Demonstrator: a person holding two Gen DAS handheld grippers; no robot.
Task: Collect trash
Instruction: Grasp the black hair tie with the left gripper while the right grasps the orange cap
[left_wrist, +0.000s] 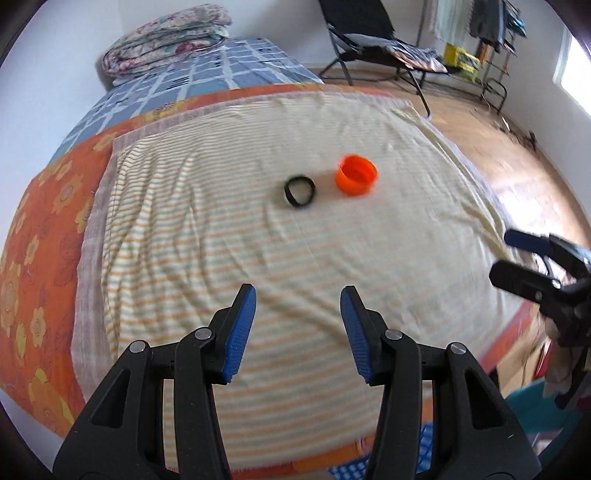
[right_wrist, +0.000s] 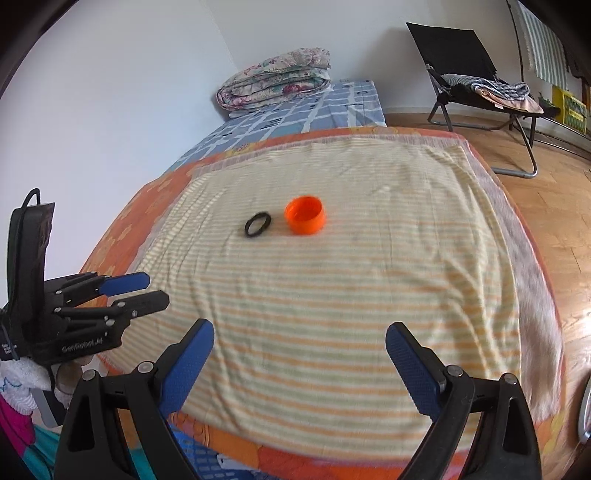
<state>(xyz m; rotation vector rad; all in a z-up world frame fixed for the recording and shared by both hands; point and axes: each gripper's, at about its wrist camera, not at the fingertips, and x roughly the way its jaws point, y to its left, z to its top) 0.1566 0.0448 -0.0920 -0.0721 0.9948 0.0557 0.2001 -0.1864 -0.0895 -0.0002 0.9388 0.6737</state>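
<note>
An orange plastic cap (left_wrist: 357, 174) lies open side up on a striped cream towel (left_wrist: 258, 258) spread over the bed. A black ring (left_wrist: 300, 191) lies just left of it, apart. Both also show in the right wrist view: the cap (right_wrist: 306, 214) and the ring (right_wrist: 257, 224). My left gripper (left_wrist: 298, 308) is open and empty, above the towel, well short of both. My right gripper (right_wrist: 300, 345) is open wide and empty, also short of them. Each gripper shows in the other's view: the right one (left_wrist: 517, 254), the left one (right_wrist: 155, 290).
An orange flowered sheet (left_wrist: 48, 229) and a blue checked sheet (left_wrist: 207, 81) lie under the towel. A folded quilt (right_wrist: 275, 79) sits at the bed's far end. A black folding chair (right_wrist: 476, 74) with clothes stands on the wooden floor (right_wrist: 554, 206) to the right.
</note>
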